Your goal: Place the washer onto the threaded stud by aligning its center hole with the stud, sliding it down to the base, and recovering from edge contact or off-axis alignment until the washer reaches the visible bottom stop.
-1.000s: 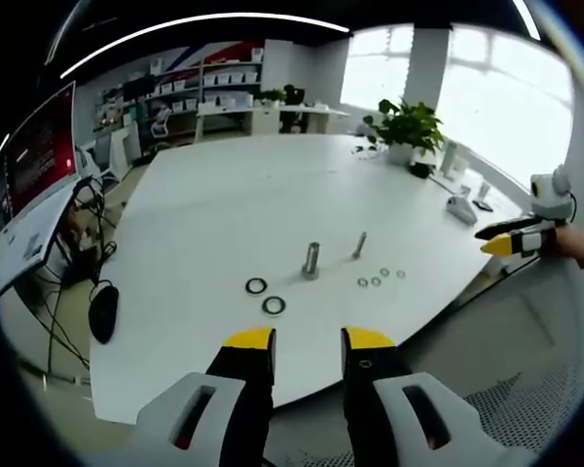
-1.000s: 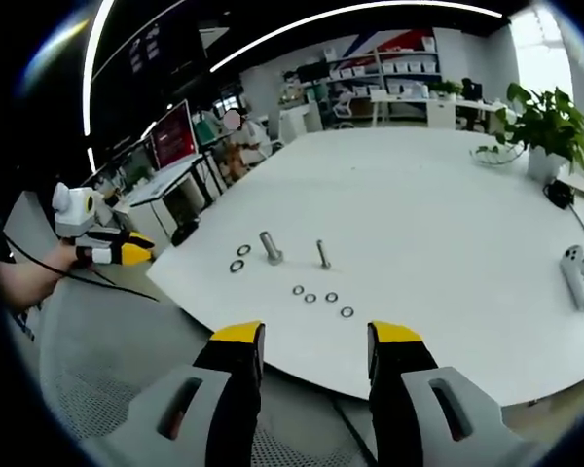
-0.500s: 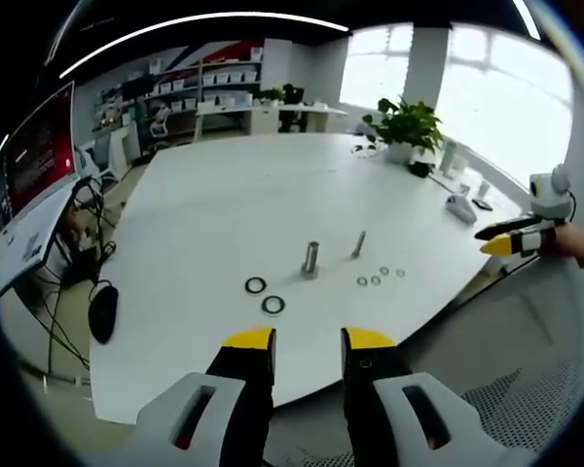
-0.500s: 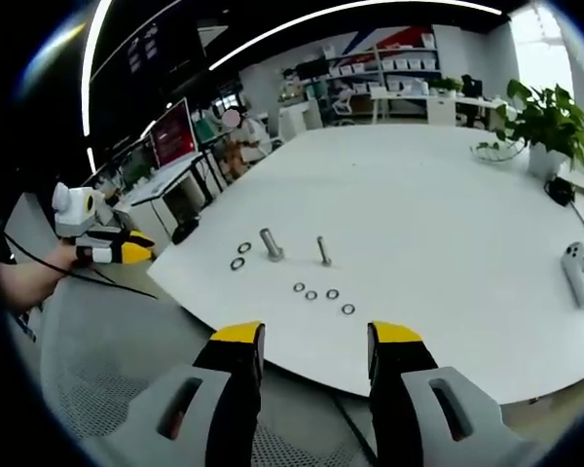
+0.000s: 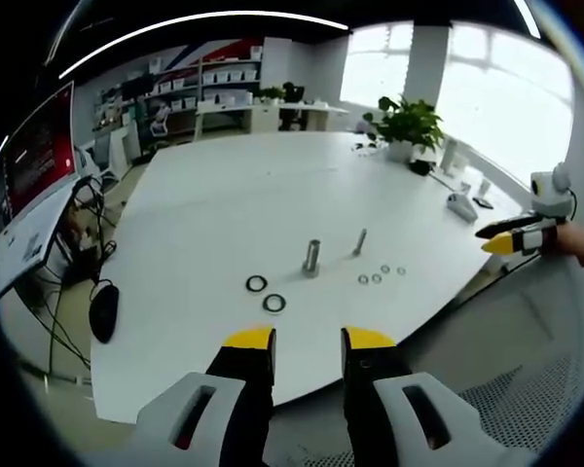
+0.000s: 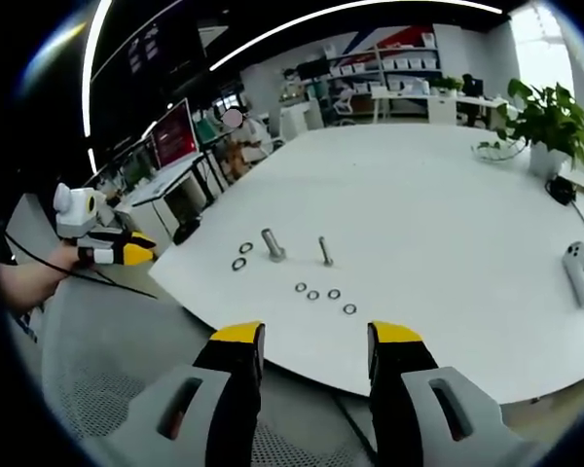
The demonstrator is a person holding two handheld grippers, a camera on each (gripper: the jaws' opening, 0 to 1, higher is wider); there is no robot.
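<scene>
Washers and two upright studs sit near the front edge of a large white table (image 5: 224, 195), which spans the middle of both views; this looks like the setup before any pickup. In the left gripper view, two dark large washers (image 5: 265, 294) lie left of centre, beside a thick stud (image 5: 312, 259). A thin threaded stud (image 5: 359, 243) stands just to its right, with a row of small washers (image 5: 381, 275) beside it, probably grouped by size to match each stud. A black mouse (image 5: 103, 311) lies at the table's left edge, and a potted plant (image 5: 406, 126) stands at upper right. The left gripper (image 5: 309, 341) rises from the bottom of its view, jaws apart and holding nothing, off the table's edge. The right gripper (image 6: 310, 336) fills the bottom of the right gripper view, jaws likewise apart and empty; there the small washers lie just above its jaws, so it seems the one better placed to reach them. Compared with a second ago, almost nothing has changed: both grippers hover, and no washer has moved.
</scene>
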